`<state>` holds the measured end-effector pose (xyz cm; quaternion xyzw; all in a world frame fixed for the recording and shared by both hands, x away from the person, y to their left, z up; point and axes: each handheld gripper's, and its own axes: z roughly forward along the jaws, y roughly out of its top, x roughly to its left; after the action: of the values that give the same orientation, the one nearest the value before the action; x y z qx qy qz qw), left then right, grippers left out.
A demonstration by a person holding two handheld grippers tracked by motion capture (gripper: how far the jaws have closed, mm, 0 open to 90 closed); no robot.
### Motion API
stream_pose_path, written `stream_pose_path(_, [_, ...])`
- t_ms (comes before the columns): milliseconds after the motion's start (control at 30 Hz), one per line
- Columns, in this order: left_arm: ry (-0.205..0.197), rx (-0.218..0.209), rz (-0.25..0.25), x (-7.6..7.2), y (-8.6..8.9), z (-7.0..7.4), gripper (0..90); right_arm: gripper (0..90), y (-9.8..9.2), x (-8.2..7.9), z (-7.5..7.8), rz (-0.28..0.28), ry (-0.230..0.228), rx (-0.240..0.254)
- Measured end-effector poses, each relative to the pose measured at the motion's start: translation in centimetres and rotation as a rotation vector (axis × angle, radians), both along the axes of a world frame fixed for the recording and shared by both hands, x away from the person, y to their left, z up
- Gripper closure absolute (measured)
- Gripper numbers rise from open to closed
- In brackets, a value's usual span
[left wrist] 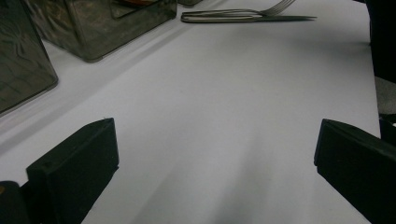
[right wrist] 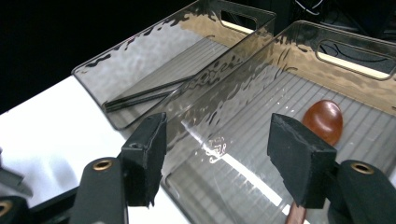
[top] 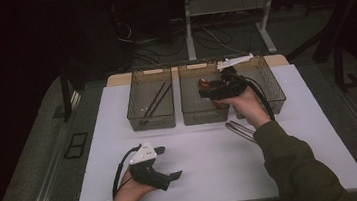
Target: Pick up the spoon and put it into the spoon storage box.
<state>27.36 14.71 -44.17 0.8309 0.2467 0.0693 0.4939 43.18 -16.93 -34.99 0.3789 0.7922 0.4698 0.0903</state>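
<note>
Right tongs (right wrist: 217,154) hang open over the middle bin (right wrist: 373,56) – brown wooden spoon (right wrist: 323,120) lies inside at their 1 o'clock, unheld. Left tongs (left wrist: 215,158) – open over the desk (left wrist: 224,102).

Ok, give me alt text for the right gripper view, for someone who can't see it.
The right gripper, jaws open with nothing between them, hangs over the near edge of a clear smoky bin in which a reddish-brown spoon lies. A second bin beside it holds dark chopsticks, both on a white table.
</note>
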Motion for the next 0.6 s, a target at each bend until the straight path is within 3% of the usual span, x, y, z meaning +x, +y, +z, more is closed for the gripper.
stream_pose_path(600, [-0.001, 0.012, 0.002, -0.1, -0.1, 0.0, 0.0, 33.4, -4.4, -6.5, -0.7, 0.069, -0.026, 0.023])
